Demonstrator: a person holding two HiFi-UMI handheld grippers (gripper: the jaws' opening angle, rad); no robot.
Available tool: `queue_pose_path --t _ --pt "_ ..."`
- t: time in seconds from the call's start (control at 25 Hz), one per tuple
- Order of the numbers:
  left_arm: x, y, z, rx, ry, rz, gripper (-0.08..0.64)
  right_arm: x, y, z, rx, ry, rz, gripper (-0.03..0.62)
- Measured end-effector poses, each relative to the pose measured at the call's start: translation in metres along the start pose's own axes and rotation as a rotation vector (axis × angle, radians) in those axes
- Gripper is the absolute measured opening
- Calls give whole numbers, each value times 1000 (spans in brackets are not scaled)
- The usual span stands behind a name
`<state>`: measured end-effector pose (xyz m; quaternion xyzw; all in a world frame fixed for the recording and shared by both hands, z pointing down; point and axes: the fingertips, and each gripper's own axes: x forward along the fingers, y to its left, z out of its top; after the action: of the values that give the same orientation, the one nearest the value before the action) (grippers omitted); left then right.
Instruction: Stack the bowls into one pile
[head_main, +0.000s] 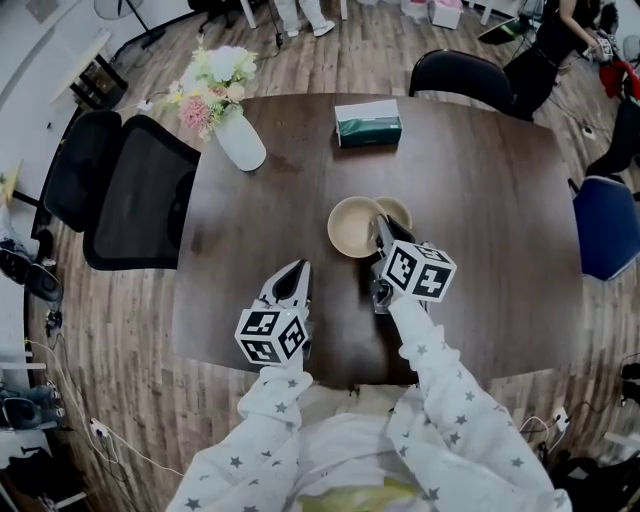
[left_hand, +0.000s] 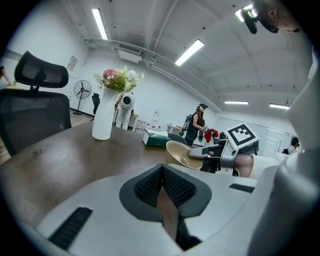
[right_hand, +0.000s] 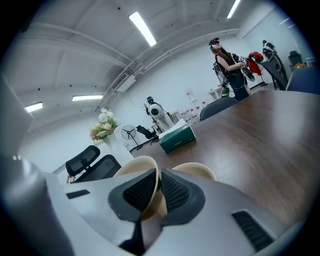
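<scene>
Beige big bowl (head_main: 352, 228) | rim pinched by right gripper (right_hand: 158, 186), tilted above table (head_main: 480, 200), probably for stacking | small bowl (head_main: 398, 210) just beside | left gripper (left_hand: 162, 182) closed, empty, idle

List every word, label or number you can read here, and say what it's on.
No text can be read anywhere.
Tissue box: print too small to read.
Wall notice: too small and blurred.
Marker cubes: black-and-white square patterns only, no letters or digits.
</scene>
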<state>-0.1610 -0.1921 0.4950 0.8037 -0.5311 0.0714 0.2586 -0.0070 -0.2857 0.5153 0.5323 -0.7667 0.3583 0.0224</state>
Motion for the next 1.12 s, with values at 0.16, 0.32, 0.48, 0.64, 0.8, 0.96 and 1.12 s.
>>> queue_pose_path --t 0.16,0.32,0.48,0.64,0.8,0.96,1.12 --pt "10 -6 -1 6 14 -17 25 -2 -19 8 45 -28 -34 43" --pt "19 -10 -5 7 33 -32 25 -5 -42 12 79 -44 -78 43" --pt "28 -14 -9 10 50 -49 25 -7 -60 14 99 -58 -123 43" --pt "35 -17 -11 12 64 -61 25 -7 -71 12 93 -49 -166 43" --pt "39 -18 -13 11 77 -65 26 -4 -77 7 74 -29 -182 43" --pt "40 -15 -18 5 87 -57 26 -1 -78 3 27 0 -191 44" --pt "41 -15 -20 5 90 -55 25 3 -74 2 -26 11 -186 44"
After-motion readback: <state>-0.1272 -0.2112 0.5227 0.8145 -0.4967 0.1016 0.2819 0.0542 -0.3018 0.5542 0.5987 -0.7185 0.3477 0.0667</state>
